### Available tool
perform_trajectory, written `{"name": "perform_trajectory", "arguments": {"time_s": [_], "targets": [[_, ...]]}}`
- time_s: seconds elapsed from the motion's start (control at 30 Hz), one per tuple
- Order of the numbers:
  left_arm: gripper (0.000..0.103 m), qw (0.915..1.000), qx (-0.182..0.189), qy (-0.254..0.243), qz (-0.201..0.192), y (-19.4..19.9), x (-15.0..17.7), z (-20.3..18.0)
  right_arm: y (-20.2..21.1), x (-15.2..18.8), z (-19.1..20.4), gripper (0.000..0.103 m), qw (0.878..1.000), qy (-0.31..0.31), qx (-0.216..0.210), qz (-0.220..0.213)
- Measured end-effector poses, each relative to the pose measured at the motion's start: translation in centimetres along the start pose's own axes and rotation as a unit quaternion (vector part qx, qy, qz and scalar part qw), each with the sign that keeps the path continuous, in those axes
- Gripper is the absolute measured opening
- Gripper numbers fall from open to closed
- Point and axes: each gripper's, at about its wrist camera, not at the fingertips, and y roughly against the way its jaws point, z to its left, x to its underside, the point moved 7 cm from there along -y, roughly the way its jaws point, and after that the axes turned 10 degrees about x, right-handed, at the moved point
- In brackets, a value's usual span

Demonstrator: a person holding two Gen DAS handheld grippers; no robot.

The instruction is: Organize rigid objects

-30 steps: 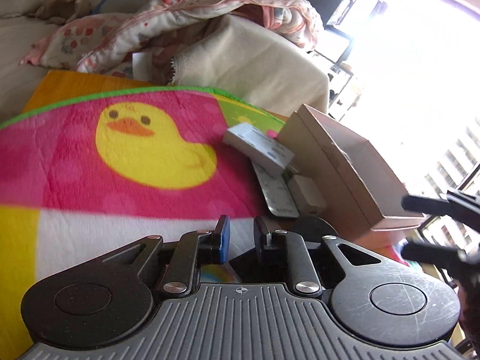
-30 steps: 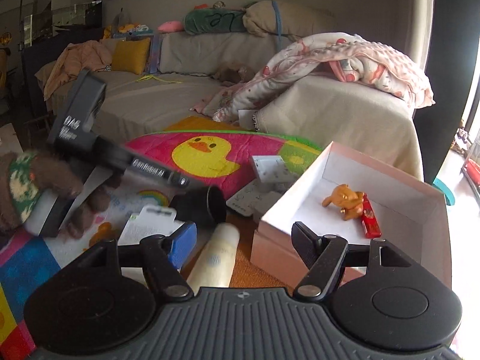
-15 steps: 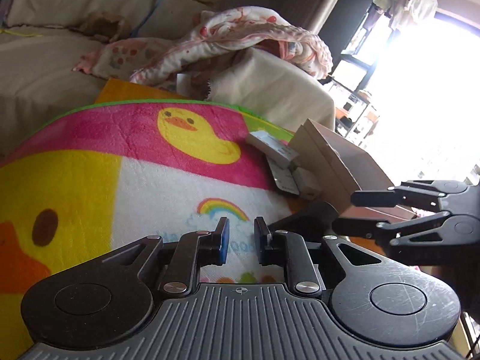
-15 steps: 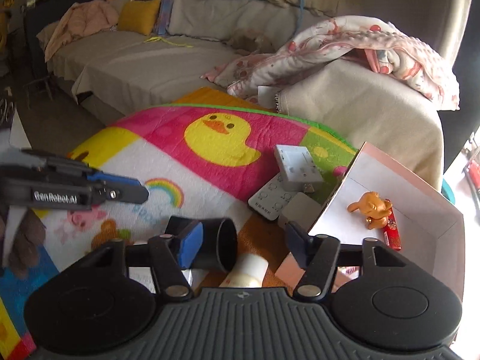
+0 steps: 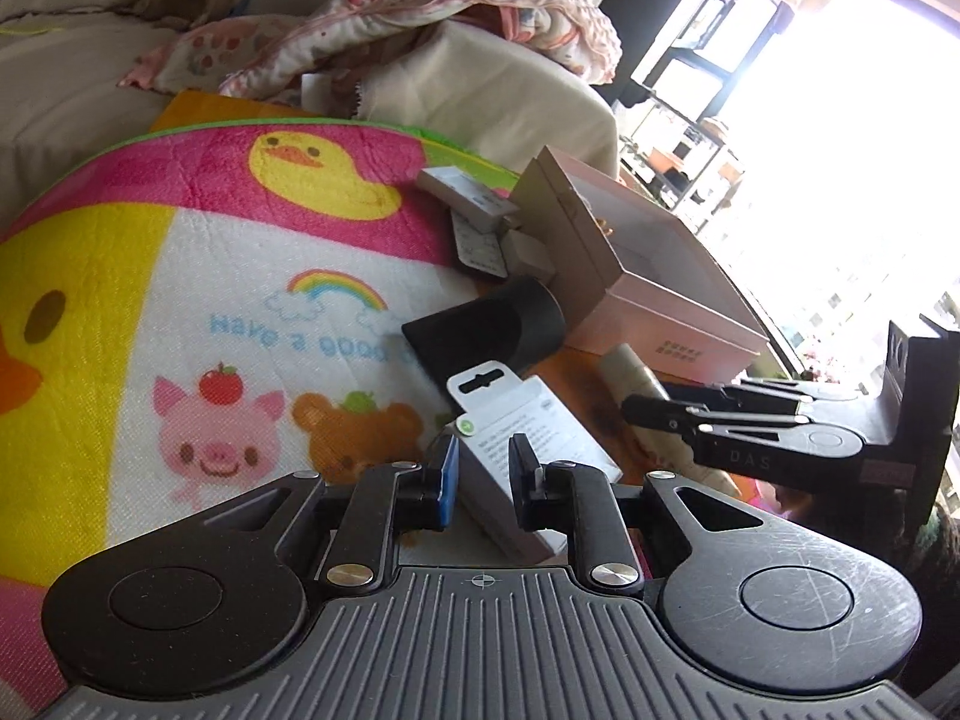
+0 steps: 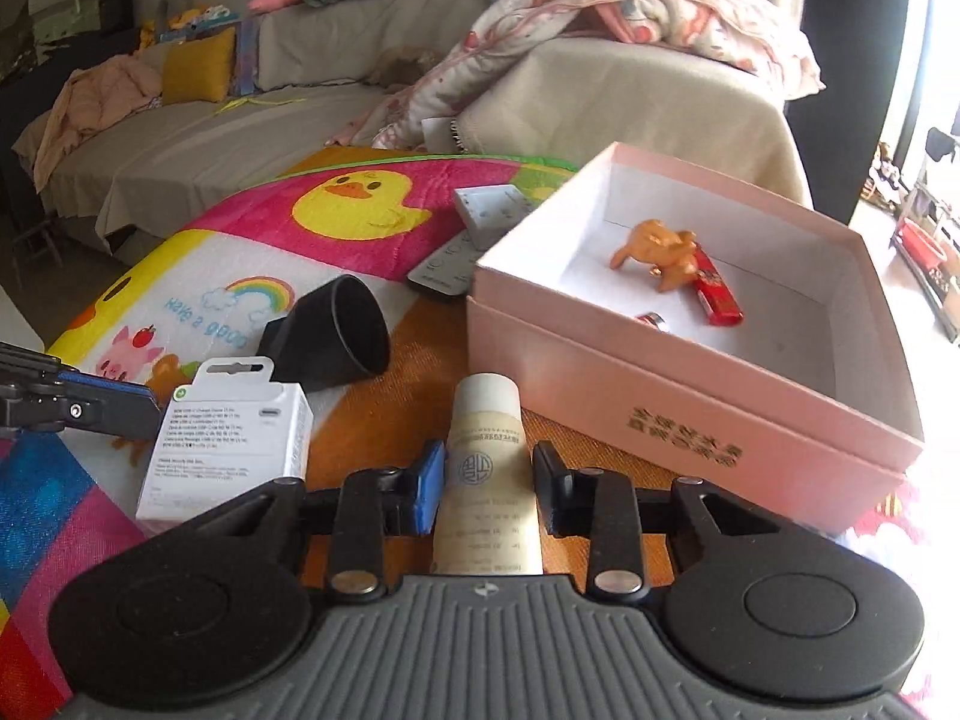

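A pink open box (image 6: 690, 372) holds an orange toy figure (image 6: 657, 249) and a red lighter (image 6: 717, 291). My right gripper (image 6: 487, 483) has a cream tube (image 6: 487, 474) between its fingers, close on both sides, low over the mat. My left gripper (image 5: 483, 471) is slightly open, its fingers just over the near end of a white carton (image 5: 528, 438), which also shows in the right wrist view (image 6: 231, 438). A black cone-shaped nozzle (image 6: 327, 336) lies behind the carton. The pink box (image 5: 648, 276) stands to the right in the left wrist view.
A colourful duck mat (image 6: 252, 276) covers the surface. A white small box (image 6: 489, 213) and a grey remote (image 6: 444, 267) lie left of the pink box. A sofa with a floral blanket (image 6: 600, 18) stands behind. Bright windows lie to the right.
Both grippers have come down and forward. The right gripper's jaws have narrowed around the cream tube. The left gripper now sits over the white carton.
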Motion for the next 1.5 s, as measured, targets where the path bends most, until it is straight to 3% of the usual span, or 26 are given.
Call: {"name": "perform_trajectory", "arguments": {"time_s": [0.07,0.27,0.33,0.4,0.5,0.57,0.67,0.73,0.9,1.07,1.17,1.27,1.4,1.43,1.5], "targets": [[0.024,0.9999,-0.01,-0.007,0.006,-1.0,-0.4,-0.5,0.1,1.5,-1.1,0.031,1.0,-0.018,-0.004,0.013],[0.028,0.9971,-0.001,-0.068,0.034,-5.5,-1.5,-3.2,2.2,4.2,-1.1,0.032,0.999,-0.018,-0.01,-0.029],[0.029,0.9944,-0.019,-0.098,0.037,-5.9,-1.4,-4.4,2.7,4.6,-0.8,0.032,0.999,-0.005,-0.01,-0.04],[0.029,0.9889,-0.043,-0.138,0.035,-5.3,-1.0,-5.8,3.1,4.8,-1.0,0.036,0.999,0.0,-0.012,-0.042],[0.029,0.9751,-0.056,-0.211,0.04,-4.0,0.1,-8.5,3.2,5.0,-2.7,0.052,0.999,-0.02,0.007,-0.05],[0.029,0.9676,-0.057,-0.239,0.057,-4.1,0.9,-9.6,2.7,5.2,-4.3,0.053,0.998,-0.05,0.017,-0.043],[0.029,0.967,-0.049,-0.235,0.086,-5.6,1.9,-9.9,2.5,5.0,-5.5,0.055,0.995,-0.094,0.002,-0.039],[0.03,0.9657,-0.052,-0.24,0.085,-6.2,2.2,-10.1,2.5,5.1,-5.7,0.055,0.994,-0.099,0.007,-0.041],[0.043,0.9698,-0.029,-0.224,0.091,-6.8,2.5,-11.0,2.6,5.3,-6.4,0.057,0.992,-0.121,0.006,-0.042],[0.056,0.9687,-0.014,-0.231,0.089,-7.3,3.1,-11.8,2.6,5.3,-6.6,0.057,0.991,-0.13,0.005,-0.043],[0.058,0.9676,-0.018,-0.236,0.088,-7.4,3.3,-12.1,2.6,5.4,-6.6,0.057,0.991,-0.13,0.005,-0.043],[0.058,0.9599,-0.033,-0.265,0.086,-7.4,3.8,-12.5,2.6,5.3,-6.6,0.057,0.99,-0.131,0.005,-0.043],[0.055,0.9298,-0.118,-0.34,0.076,-7.3,4.2,-11.9,2.6,5.3,-6.8,0.057,0.99,-0.135,0.003,-0.044],[0.054,0.9282,-0.129,-0.34,0.079,-7.2,4.2,-11.3,2.5,5.4,-6.8,0.057,0.99,-0.136,0.003,-0.044],[0.055,0.9341,-0.12,-0.328,0.074,-6.9,3.9,-11.0,2.5,5.4,-6.8,0.058,0.99,-0.136,0.004,-0.044]]}}
